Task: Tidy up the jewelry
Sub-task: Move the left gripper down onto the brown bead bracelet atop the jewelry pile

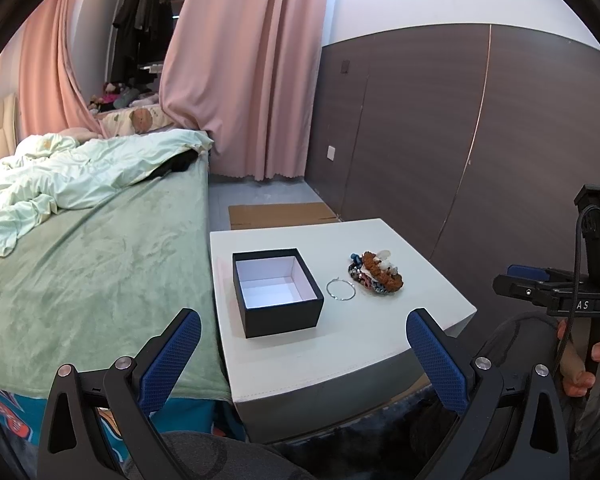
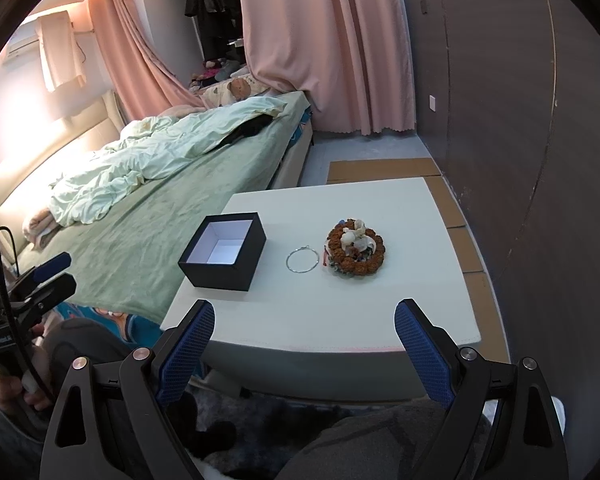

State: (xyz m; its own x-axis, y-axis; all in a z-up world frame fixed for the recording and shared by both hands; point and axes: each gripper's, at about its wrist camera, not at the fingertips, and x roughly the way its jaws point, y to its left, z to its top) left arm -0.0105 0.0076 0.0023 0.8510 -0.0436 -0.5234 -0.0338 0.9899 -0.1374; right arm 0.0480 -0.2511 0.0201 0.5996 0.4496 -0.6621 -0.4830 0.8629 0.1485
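Note:
A black box with a white inside stands open and empty on the white table. To its right lies a thin silver hoop. Further right sits a heap of jewelry: a brown bead bracelet with white shell pieces on top. My left gripper hovers open before the table's near edge, nothing between its blue pads. My right gripper is likewise open and empty, short of the table's front edge.
A bed with a green cover and a crumpled quilt lies left of the table. Flattened cardboard covers the floor behind and to the right. A dark panelled wall runs along the right; pink curtains hang at the back.

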